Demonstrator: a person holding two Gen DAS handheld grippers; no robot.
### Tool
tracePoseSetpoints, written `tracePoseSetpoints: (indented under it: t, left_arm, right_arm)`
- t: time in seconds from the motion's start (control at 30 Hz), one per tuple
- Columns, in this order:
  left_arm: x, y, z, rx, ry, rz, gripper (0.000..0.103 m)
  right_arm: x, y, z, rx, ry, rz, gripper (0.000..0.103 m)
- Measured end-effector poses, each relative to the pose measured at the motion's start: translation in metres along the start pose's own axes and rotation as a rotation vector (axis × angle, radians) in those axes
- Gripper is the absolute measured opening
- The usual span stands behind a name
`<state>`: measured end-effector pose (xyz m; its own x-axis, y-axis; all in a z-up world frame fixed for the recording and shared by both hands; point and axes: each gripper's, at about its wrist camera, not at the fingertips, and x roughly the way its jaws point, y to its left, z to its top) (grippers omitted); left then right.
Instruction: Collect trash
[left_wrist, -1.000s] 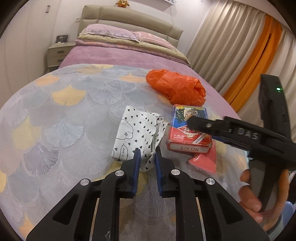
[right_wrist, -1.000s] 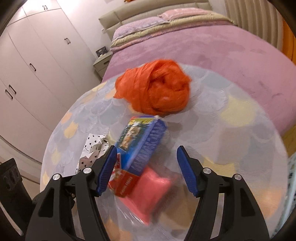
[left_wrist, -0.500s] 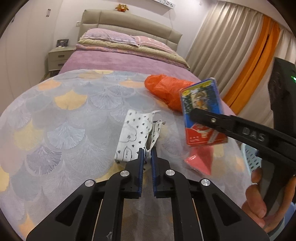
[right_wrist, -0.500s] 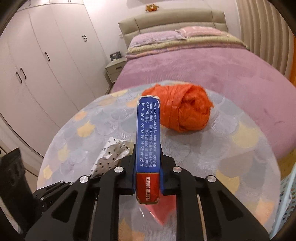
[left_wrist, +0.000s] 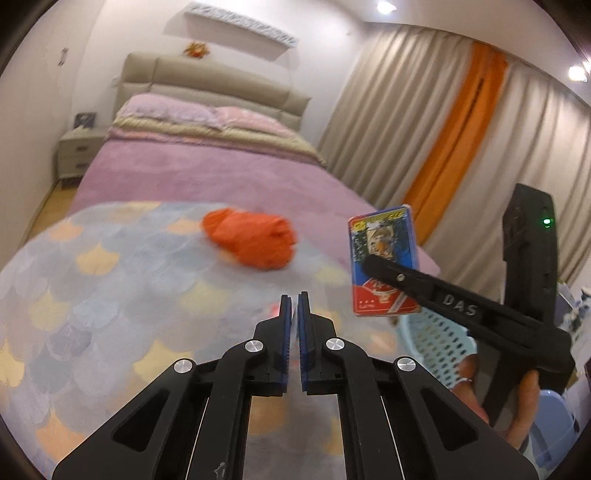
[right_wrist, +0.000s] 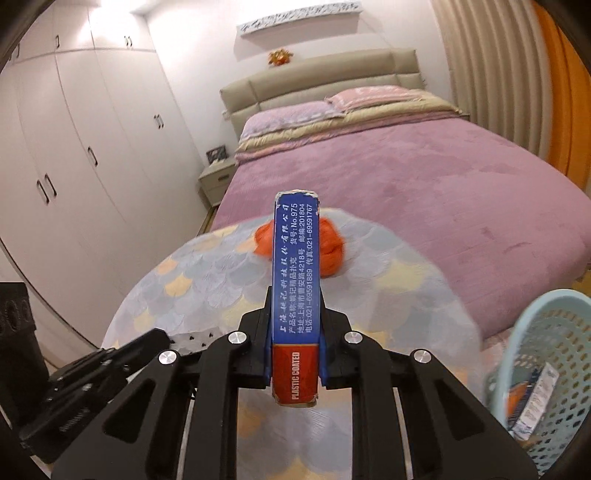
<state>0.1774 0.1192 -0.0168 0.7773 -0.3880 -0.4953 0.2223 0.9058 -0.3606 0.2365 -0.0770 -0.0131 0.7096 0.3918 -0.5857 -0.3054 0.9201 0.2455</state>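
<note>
1. Bedroom setting: a round table (right_wrist: 388, 295) in a scallop-patterned cloth stands at the foot of a purple bed (right_wrist: 424, 177).
2. The right gripper (right_wrist: 295, 354) is clamped on a blue-and-red card box (right_wrist: 295, 280), held on edge above the table.
3. The left gripper (left_wrist: 294, 314) has its jaws pressed nearly together; a spotted paper scrap (right_wrist: 192, 338) shows at its tip.
4. A crumpled orange bag (left_wrist: 251, 240) lies on the table's far side.
5. A pale blue basket (right_wrist: 546, 332) sits beside the table, wrappers inside.
</note>
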Motion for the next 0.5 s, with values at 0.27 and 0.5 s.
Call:
tracePoseSetpoints:
  t: [0.27, 0.5]
  left_arm:
    - [0.001, -0.051, -0.004, 0.083, 0.002, -0.059, 0.001]
    - [0.003, -0.056, -0.011, 0.094, 0.03, -0.011, 0.003]
  right_arm:
    - [-0.05, -0.034, -0.003, 0.024, -0.067, -0.075, 0.015]
    - [-0.078, -0.073, -0.009, 0.094, -0.086, -0.111, 0.015]
